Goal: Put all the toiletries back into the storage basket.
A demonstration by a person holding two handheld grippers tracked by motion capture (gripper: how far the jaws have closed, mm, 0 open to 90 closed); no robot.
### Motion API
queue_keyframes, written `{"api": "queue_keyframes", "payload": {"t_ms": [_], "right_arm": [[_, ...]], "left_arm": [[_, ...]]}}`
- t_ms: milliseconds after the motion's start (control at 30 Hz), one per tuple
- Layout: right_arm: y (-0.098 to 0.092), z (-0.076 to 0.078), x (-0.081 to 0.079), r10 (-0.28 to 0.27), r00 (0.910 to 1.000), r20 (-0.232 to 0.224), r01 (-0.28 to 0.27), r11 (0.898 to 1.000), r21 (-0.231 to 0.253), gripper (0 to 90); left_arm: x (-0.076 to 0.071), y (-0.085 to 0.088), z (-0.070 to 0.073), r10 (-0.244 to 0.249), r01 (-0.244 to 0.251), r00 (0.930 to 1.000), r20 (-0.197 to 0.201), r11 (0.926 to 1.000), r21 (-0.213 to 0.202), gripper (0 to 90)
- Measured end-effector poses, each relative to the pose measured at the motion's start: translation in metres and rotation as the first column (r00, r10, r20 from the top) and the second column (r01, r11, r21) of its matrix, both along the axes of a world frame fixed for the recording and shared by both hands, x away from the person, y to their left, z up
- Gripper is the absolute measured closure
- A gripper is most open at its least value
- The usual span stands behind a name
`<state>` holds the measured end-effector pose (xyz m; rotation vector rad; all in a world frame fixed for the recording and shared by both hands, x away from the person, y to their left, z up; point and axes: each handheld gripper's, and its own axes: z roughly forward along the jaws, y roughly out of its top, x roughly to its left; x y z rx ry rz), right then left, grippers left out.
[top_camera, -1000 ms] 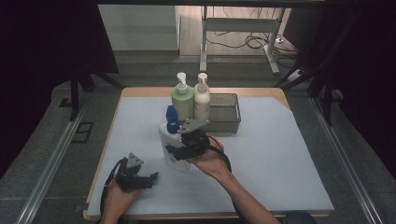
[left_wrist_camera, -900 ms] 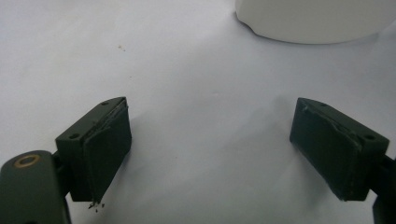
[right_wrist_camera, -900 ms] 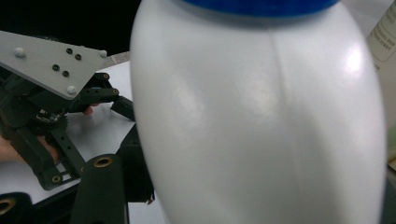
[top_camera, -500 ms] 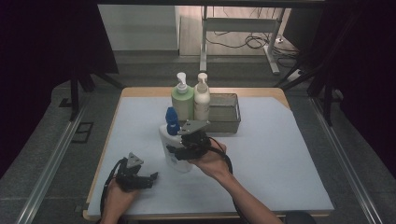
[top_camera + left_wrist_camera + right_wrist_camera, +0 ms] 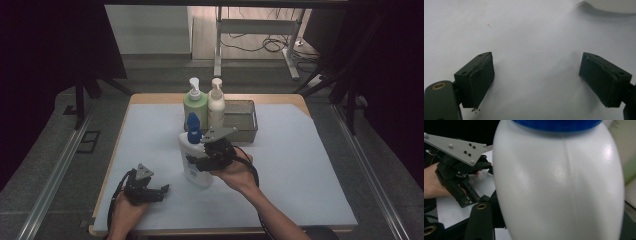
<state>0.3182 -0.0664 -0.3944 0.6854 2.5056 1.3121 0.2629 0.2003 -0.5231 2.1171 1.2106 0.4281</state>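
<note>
1. White bottle [image 5: 194,161] with the blue cap [image 5: 193,121]: it stands upright on the pale mat [image 5: 300,165], in front of the wire basket [image 5: 240,120], near the middle of the table.
2. My right gripper [image 5: 196,164] grasps this bottle around its body; the jaws have just been closing, and the bottle sits between them, pressed from both sides.
3. In the right gripper view the bottle's rounded white body [image 5: 559,185] looms very close (a faint seam runs down its middle), with the blue cap at the top edge.
4. The grey 3-cornered plate [image 5: 218,134] on top of my right gripper lies just beside the bottle's shoulder, and my right hand [image 5: 239,172] comes in from the lower right.
5. My left gripper [image 5: 159,190] rests low over the mat near the table's front left corner, well apart from the bottle.
6. Its 2 jaws stand wide and released in the left gripper view, with bare mat [image 5: 534,50] between the pads [image 5: 482,80].
7. Behind the bottle, 2 pump bottles stand touching side by side at the basket's left end: a green one [image 5: 195,106] and a cream one [image 5: 216,106].
8. In the right gripper view my left hand [image 5: 431,182] and its gripper show farther off at the left.
</note>
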Motion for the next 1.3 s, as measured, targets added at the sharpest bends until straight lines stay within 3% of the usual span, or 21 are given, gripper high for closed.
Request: {"api": "queue_keyframes", "payload": {"t_ms": [733, 1300], "right_arm": [[-0.058, 0.010, 0.009, -0.119, 0.9929, 0.004, 0.119, 0.993, 0.000, 40.4], [-0.103, 0.020, 0.021, -0.233, 0.9725, 0.006, 0.233, 0.973, 0.002, 40.5]], "left_arm": [[0.000, 0.000, 0.000, 0.003, -0.003, 1.0000, 0.003, 1.0000, -0.003, 12.9], [0.000, 0.000, 0.000, 0.002, -0.001, 1.0000, 0.003, 1.0000, -0.003, 12.9]]}}
